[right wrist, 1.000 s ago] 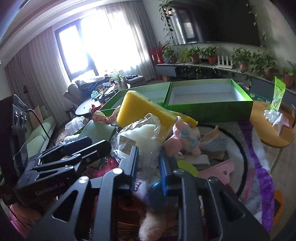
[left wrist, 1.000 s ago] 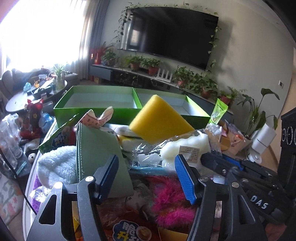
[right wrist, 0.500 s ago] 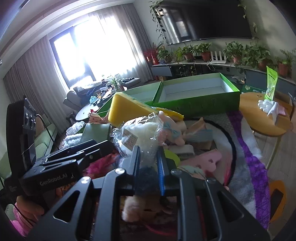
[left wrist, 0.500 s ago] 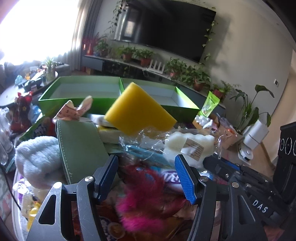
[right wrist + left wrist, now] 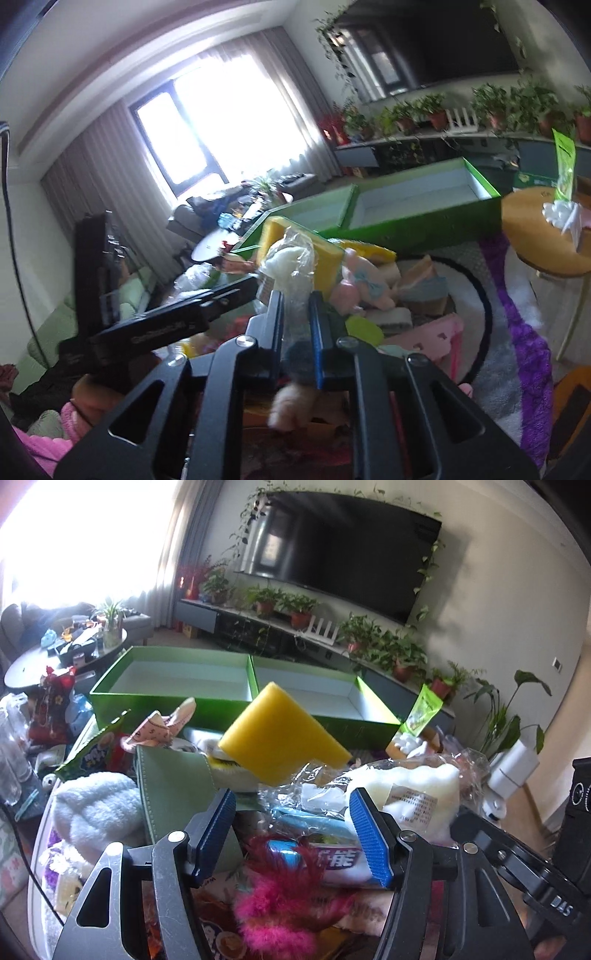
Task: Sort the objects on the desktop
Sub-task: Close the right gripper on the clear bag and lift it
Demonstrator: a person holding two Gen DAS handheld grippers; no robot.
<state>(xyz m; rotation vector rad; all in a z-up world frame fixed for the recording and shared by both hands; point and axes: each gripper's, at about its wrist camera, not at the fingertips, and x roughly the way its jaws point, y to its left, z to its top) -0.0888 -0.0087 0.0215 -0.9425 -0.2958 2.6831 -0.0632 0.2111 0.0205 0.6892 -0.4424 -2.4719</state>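
The right hand-held gripper [image 5: 297,325] has just closed on a grey fluffy toy [image 5: 301,356], hanging lengthwise downward.

The tabletop [image 5: 37,853] shows only as a pale rim at nine o'clock in the left wrist view, buried under a heap. At twelve o'clock stands a green two-compartment box [image 5: 166,701]. At ten o'clock lie a green snack bag [image 5: 92,755] and a white fluffy towel [image 5: 92,812], touching a green leather case [image 5: 173,794]. In the right wrist view a purple-edged blanket [image 5: 524,332] covers three o'clock.
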